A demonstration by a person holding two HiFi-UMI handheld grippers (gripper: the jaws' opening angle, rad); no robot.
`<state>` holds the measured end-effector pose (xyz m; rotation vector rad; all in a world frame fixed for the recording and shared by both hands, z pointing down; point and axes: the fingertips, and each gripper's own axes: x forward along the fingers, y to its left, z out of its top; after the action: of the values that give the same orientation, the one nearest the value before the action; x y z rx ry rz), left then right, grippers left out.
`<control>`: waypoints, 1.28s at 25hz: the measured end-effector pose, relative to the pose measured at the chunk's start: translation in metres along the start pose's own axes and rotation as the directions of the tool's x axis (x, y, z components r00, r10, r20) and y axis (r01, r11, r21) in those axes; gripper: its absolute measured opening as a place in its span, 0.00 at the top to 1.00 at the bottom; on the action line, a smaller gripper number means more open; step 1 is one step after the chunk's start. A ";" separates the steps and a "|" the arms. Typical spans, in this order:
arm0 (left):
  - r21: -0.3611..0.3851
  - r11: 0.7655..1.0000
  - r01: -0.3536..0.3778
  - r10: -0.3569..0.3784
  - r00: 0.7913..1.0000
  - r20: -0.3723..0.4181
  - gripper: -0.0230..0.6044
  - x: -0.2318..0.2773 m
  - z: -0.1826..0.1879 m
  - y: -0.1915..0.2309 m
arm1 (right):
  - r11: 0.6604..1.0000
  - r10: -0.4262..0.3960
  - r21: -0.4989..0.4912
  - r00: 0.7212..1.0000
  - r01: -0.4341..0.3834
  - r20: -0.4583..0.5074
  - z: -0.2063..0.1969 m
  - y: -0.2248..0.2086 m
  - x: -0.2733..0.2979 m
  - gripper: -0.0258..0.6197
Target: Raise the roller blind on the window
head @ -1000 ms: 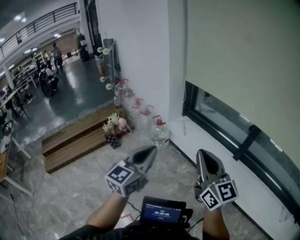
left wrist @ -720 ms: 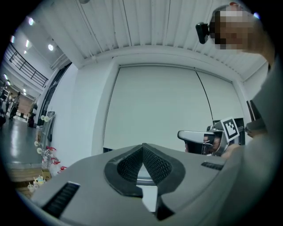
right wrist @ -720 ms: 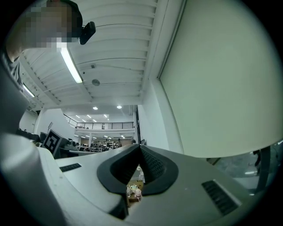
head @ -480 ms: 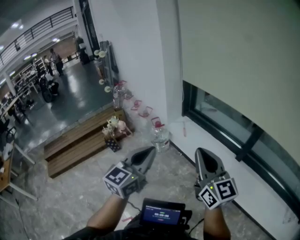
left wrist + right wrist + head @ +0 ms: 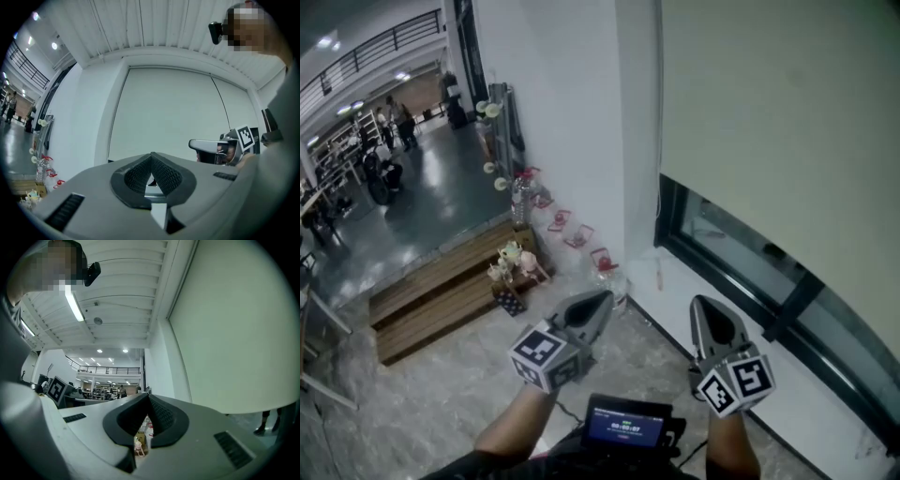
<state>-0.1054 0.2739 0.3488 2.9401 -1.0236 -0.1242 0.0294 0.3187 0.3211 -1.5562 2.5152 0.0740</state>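
Two tongs, left tongs (image 5: 602, 301) and right tongs (image 5: 706, 307), one roller blind (image 5: 787, 122), one window (image 5: 739, 249).

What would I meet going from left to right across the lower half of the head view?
brown wooden stepped platform → left gripper → right gripper → black window post
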 end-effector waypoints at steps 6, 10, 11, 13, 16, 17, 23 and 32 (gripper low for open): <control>0.008 1.000 0.024 -0.025 1.000 0.011 0.98 0.032 0.006 0.052 | 1.000 -0.023 -0.006 1.000 0.023 -0.013 -0.008 -0.019 0.057 0.95; 0.009 0.999 0.042 -0.042 0.999 0.005 0.98 0.052 0.005 0.085 | 0.999 -0.043 -0.005 0.999 0.043 -0.020 -0.015 -0.032 0.091 0.95; 0.010 0.999 0.045 -0.045 0.999 0.006 0.98 0.057 0.006 0.093 | 0.999 -0.047 -0.006 0.999 0.047 -0.021 -0.016 -0.034 0.100 0.95; 0.009 0.998 0.054 -0.054 0.999 0.005 0.98 0.066 0.007 0.110 | 0.998 -0.059 -0.009 0.998 0.058 -0.027 -0.020 -0.039 0.116 0.95; 0.019 0.998 0.068 -0.068 0.998 0.002 0.98 0.078 0.006 0.134 | 0.997 -0.079 -0.010 0.996 0.079 -0.037 -0.027 -0.047 0.139 0.95; 0.021 0.997 0.070 -0.070 0.998 -0.001 0.98 0.081 0.005 0.141 | 0.996 -0.084 -0.014 0.996 0.083 -0.040 -0.029 -0.048 0.146 0.95; -0.014 0.996 0.086 -0.086 0.996 -0.005 0.98 0.101 -0.002 0.177 | 0.994 -0.113 -0.014 0.992 0.113 -0.060 -0.039 -0.058 0.181 0.95; -0.046 0.994 0.102 -0.103 0.995 -0.020 0.98 0.130 -0.010 0.205 | 0.993 -0.118 -0.012 0.991 0.117 -0.068 -0.040 -0.079 0.217 0.95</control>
<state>-0.1303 0.0325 0.3601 2.9460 -0.8562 -0.1153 0.0004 0.0858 0.3256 -1.7352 2.4706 0.0148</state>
